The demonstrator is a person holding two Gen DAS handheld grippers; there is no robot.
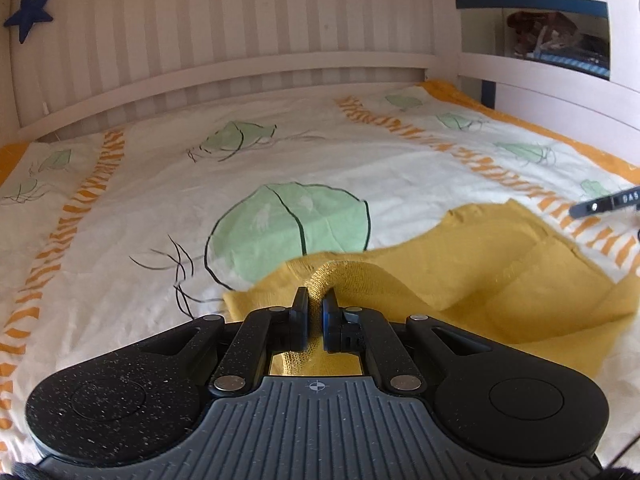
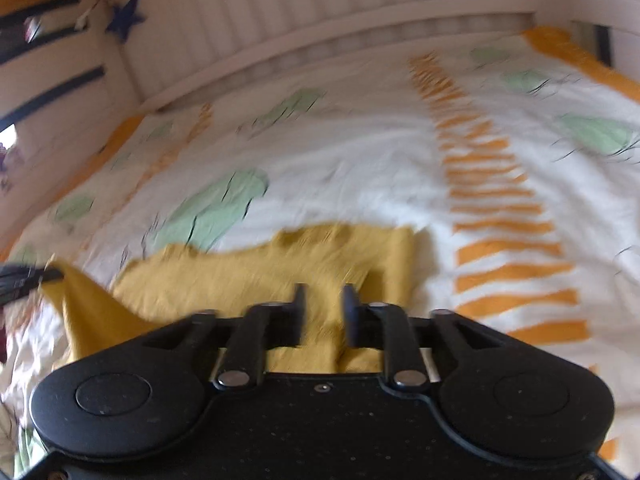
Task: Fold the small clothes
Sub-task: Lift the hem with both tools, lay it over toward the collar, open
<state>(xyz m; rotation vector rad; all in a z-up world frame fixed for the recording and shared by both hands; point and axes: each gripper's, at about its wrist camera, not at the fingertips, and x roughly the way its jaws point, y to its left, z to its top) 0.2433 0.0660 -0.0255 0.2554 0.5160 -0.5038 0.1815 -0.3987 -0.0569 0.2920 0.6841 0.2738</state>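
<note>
A small mustard-yellow knitted garment (image 1: 500,272) lies on the patterned bed cover (image 1: 160,184). My left gripper (image 1: 316,298) is shut on a bunched edge of the garment, and the cloth rises in a ridge to its pads. In the right wrist view, which is blurred, the same garment (image 2: 280,264) spreads flat under my right gripper (image 2: 323,294), whose fingers stand apart with no cloth pinched between them. At that view's left edge the left gripper (image 2: 24,278) lifts a corner of the garment. The right gripper's tip (image 1: 608,204) shows at the far right of the left wrist view.
The white bed cover (image 2: 360,168) has green shapes and orange stripes. A white slatted bed rail (image 1: 240,68) runs along the far side. A blue star (image 1: 30,14) hangs at the upper left. A shelf niche (image 1: 552,36) with clutter sits at the upper right.
</note>
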